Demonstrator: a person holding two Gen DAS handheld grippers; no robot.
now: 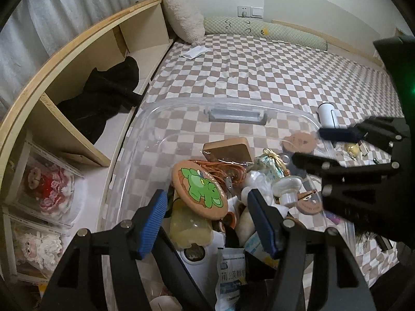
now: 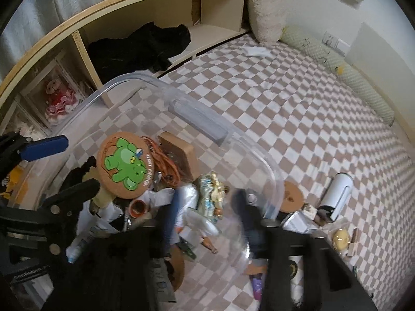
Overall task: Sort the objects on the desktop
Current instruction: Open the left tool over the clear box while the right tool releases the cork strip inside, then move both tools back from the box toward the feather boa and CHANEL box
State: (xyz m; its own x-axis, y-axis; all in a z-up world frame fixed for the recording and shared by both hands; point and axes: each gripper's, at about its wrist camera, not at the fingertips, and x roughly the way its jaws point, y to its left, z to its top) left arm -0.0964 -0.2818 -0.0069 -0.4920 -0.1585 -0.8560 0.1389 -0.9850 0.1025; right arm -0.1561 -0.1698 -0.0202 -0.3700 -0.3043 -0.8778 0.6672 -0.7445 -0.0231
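A bed (image 1: 259,62) with a checkered sheet is carrying everything, with a wooden shelf (image 1: 85,59) running along its side edge. A clear plastic bin (image 1: 145,140) is sitting on the sheet near that edge, holding a jumble topped by a round cork coaster with a green animal (image 1: 201,185). A white cylinder (image 2: 336,197) is lying just outside the bin. The left claw (image 1: 207,220) is hanging released above the jumble, and the right claw (image 2: 207,215) is likewise standing apart, gripping nothing.

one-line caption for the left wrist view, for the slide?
Open left gripper hovering above a clear plastic bin of clutter, a green-dinosaur cork coaster on top, on a checkered bed.
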